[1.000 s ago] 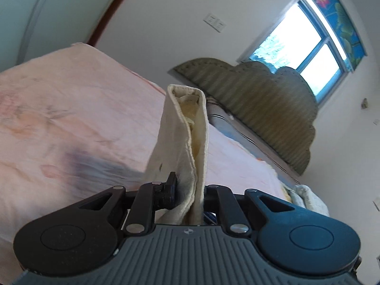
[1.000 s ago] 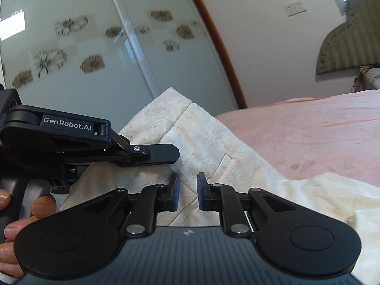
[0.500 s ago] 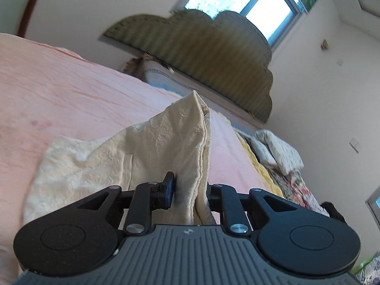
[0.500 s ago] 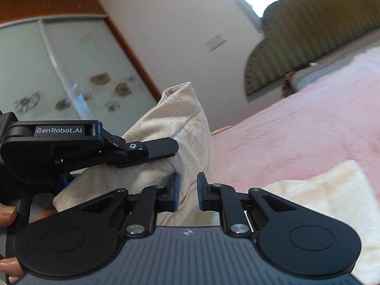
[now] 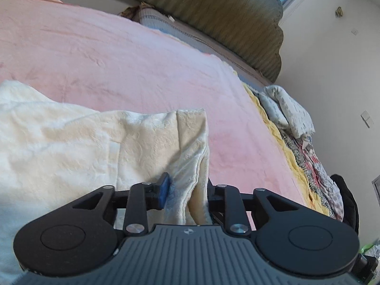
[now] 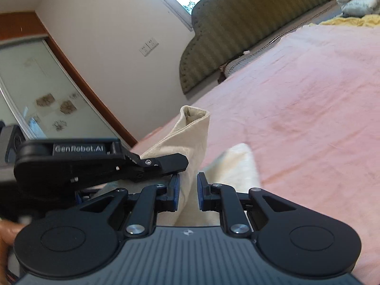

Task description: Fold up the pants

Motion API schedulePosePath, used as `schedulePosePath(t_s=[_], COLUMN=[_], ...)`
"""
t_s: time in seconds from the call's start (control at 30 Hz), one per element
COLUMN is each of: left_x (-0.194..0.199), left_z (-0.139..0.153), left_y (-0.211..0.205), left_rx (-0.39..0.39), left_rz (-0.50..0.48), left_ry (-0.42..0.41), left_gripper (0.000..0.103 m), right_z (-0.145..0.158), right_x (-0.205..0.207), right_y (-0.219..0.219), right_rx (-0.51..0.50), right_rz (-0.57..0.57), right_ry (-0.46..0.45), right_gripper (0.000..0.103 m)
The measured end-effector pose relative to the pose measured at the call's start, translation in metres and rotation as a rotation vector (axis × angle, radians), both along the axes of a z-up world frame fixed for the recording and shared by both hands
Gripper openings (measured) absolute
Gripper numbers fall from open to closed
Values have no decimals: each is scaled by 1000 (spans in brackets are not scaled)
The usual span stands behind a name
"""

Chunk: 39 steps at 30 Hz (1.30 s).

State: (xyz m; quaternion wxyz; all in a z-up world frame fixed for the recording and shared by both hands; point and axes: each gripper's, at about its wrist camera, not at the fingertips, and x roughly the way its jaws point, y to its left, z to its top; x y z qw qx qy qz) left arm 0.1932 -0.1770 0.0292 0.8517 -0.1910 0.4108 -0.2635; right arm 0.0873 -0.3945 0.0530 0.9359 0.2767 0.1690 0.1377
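Now your left gripper (image 5: pixel 186 188) sits low over the pink bedspread (image 5: pixel 118 54), and its jaws have just been opening: a bunched edge of the cream pants (image 5: pixel 71 147) lies between the fingers, with the blue pad of one finger (image 5: pixel 163 188) standing clear of the cloth, so the fabric looks loose rather than pinched. From this view you see most of the pants spread flat on the bedspread, reaching away from the gripper toward the left edge of the picture, with the green padded headboard (image 5: pixel 225 11) beyond the bedspread and a heap of patterned bedding (image 5: pixel 296 123) along the bedspread's far side. Your right wrist view shows what the left cannot: the left gripper (image 6: pixel 166 162) from the side, just beside the right gripper (image 6: pixel 187 190), and a folded cuff of the pants (image 6: pixel 193 128) standing upright above the bedspread (image 6: pixel 296 95). The right gripper's jaws are narrow, with the cream cloth running between the two blue pads; whether they press on it you cannot tell from this view. Part of a hand (image 6: pixel 6 235) shows at the lower left, behind the bedspread a mirrored wardrobe door (image 6: pixel 35 95).
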Motion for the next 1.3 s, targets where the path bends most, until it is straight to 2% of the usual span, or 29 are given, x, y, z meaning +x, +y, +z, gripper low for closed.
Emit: schedulePosePath(t_s=[0.03,0.13,0.2,0.23,0.3,0.37,0.5,0.6,0.67,0.73,0.83,0.93,0.97,1.0,1.03,1.1,1.13,1.2,1.27,1.3], left_x=[3,4,0,-5,-8,-6,6,14,21,28,38,48,45,40,37,29,23,9,-9,-18], left_z=[-4,-6,4,12,25,30,32,30,28,26,19,-2,-6,-6,-5,0,3,7,6,4], left_y=[-3,-1,6,12,26,40,71,96,105,110,105,92,89,88,90,97,101,111,120,121], left_rx=[-15,-112,-149,-144,-106,-52,113,219,254,263,315,405,415,413,402,360,332,294,289,295], left_rz=[-17,-73,-92,-82,-22,41,157,258,279,273,226,154,154,160,166,166,159,149,139,119], left_ry=[13,39,-11,-58,-124,-143,-159,-169,-148,-122,-108,-101,-113,-132,-144,-126,-118,-117,-117,-124], left_gripper=[37,37,38,40,59,68,68,68,68,68,72,73,74,73,73,73,73,75,75,76], right_z=[-2,-7,-8,-10,-10,-6,16,37,47,48,42,20,16,17,19,23,26,31,31,29], right_x=[-1,-8,-15,-20,-28,-31,-19,4,22,44,74,97,100,97,91,72,62,38,16,7], right_y=[-2,-13,-21,-26,-35,-37,-10,30,59,81,87,76,67,59,57,62,63,63,67,72], right_rx=[-22,-50,-109,-130,-129,-134,-290,-517,-669,-774,-797,-861,-823,-773,-770,-817,-807,-723,-666,-667], right_rz=[-13,-85,-171,-206,-262,-283,-194,-40,33,95,163,114,121,121,105,63,64,123,218,256], right_ry=[5,7,13,11,0,-14,-55,-79,-88,-94,-25,76,87,85,86,60,43,-11,-46,-46], right_gripper=[16,22,22,22,22,23,25,28,28,28,28,27,27,27,27,32,34,49,57,57])
